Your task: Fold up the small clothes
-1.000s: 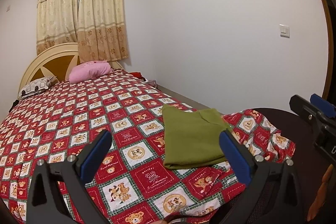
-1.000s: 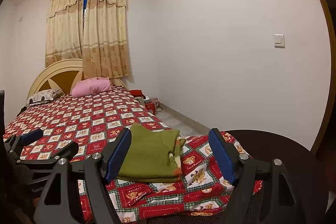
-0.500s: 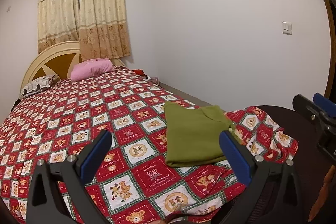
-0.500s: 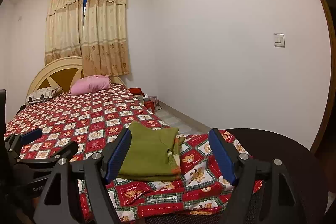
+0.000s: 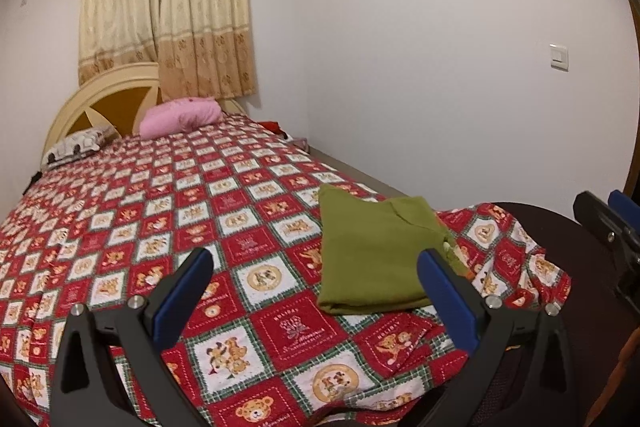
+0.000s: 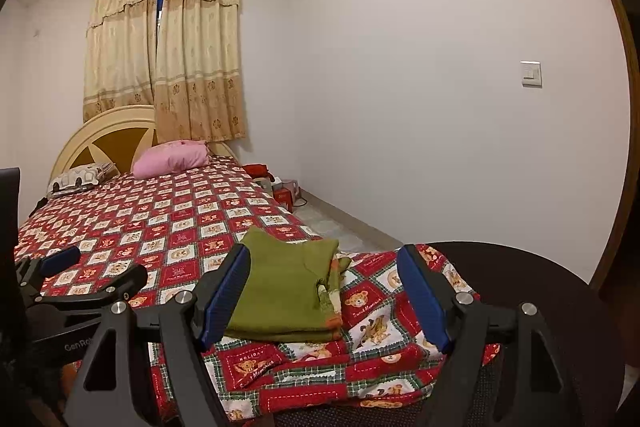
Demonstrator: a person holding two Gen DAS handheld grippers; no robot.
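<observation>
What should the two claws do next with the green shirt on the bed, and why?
Probably nothing more than drawing back. The olive-green folded cloth garment already lies as a neat flat rectangle on the red teddy-bear patchwork bedspread, and the left claw and right claw are both open and hold nothing.

Home bedroom. Indicated by bed (image 5: 120,227) with patterned bear-print bedspread (image 5: 240,211), pink pillow (image 5: 180,117), arched headboard (image 6: 104,139), curtained window (image 6: 168,47), wall light switch (image 6: 531,73).
</observation>
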